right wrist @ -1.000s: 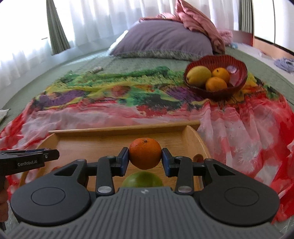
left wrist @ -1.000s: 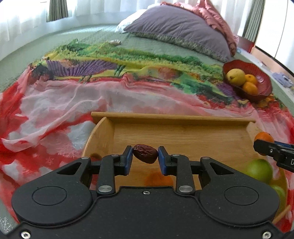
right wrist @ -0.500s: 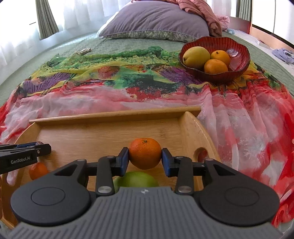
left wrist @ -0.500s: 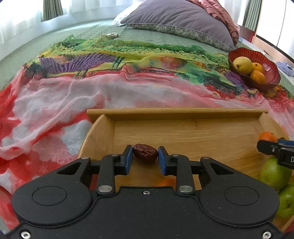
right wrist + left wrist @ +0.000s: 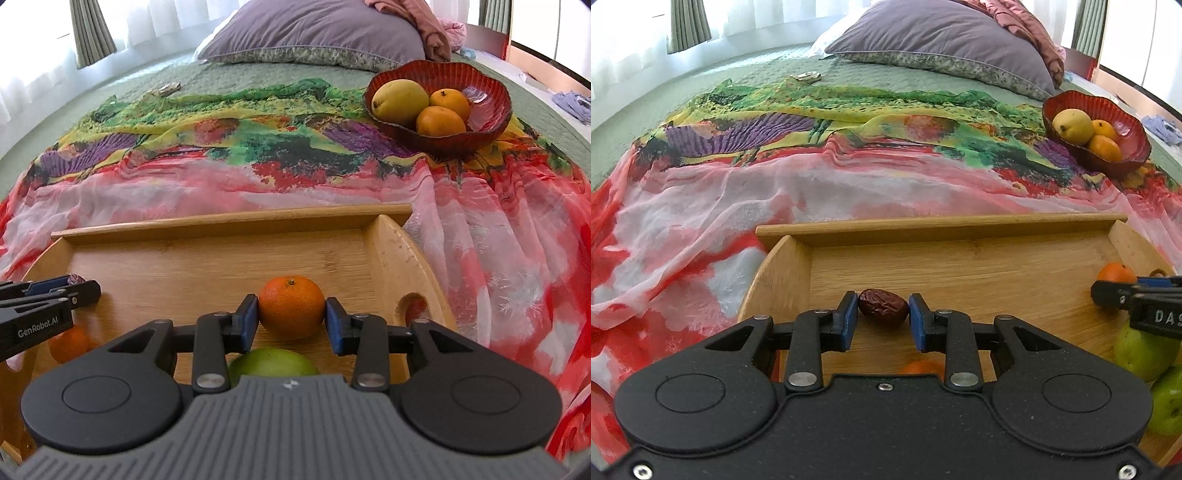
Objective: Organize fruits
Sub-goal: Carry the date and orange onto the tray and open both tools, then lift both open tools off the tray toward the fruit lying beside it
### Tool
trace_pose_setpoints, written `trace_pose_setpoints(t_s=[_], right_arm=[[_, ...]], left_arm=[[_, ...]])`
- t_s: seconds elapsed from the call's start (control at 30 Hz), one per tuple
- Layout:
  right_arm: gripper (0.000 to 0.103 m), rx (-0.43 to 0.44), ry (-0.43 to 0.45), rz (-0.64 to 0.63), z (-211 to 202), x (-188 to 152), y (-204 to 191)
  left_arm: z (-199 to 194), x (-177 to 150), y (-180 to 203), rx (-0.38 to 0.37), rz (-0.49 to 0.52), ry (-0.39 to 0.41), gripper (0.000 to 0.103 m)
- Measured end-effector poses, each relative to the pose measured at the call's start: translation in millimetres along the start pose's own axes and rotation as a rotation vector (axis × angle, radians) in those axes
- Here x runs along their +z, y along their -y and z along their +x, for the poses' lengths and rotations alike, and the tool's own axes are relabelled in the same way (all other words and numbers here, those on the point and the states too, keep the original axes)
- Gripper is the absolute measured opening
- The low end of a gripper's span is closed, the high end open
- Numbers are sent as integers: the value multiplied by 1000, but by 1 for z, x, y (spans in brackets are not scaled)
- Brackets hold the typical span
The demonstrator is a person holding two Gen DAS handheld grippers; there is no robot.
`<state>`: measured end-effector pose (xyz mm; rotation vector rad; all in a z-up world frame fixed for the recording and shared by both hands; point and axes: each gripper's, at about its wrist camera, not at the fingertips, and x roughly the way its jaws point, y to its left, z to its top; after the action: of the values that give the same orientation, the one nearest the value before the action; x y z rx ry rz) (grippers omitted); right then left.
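A wrinkled red date (image 5: 883, 312) is pinched between the blue pads of the left tongs (image 5: 882, 320), and a tangerine (image 5: 291, 307) is clamped in the right tongs (image 5: 291, 319), both apparently lifted for sorting. Both tongs are held level, low over the wooden tray (image 5: 207, 223), pointing toward the red fruit bowl (image 5: 495, 127) beyond the tray's far rim.

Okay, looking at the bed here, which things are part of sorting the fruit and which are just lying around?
Part of the job:
- red date in the left tongs
- orange in the right tongs
- green fruit on the wooden tray
- red bowl holding a yellow fruit and two small oranges

Just lying about:
- purple pillow
- colourful scarf
- small object on the bedspread
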<state>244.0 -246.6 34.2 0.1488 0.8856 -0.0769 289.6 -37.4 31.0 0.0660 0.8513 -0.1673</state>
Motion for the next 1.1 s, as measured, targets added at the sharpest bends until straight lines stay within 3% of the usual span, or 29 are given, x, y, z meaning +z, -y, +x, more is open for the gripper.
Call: trace_pose_setpoints(t_s=[0.13,0.23,0.5,0.77,1.1], right_arm=[[46,-15,-8,-20,3,0,-4],[54,-1,-11,-11,3,1,-2],[67,28,22,-2,-10,0,0],[78,55,99,-5,-41,-5,0],[90,100,204,-123,-86,-33,-13]], left_arm=[[1,0,-1,2,2,5,29],[0,0,-1,-4,3,6,30],[-13,-3,-7,-22,-13,33,53],[-53,-14,-16,-31,3,112,75],[-108,-40,-18,-60,7,188,85]])
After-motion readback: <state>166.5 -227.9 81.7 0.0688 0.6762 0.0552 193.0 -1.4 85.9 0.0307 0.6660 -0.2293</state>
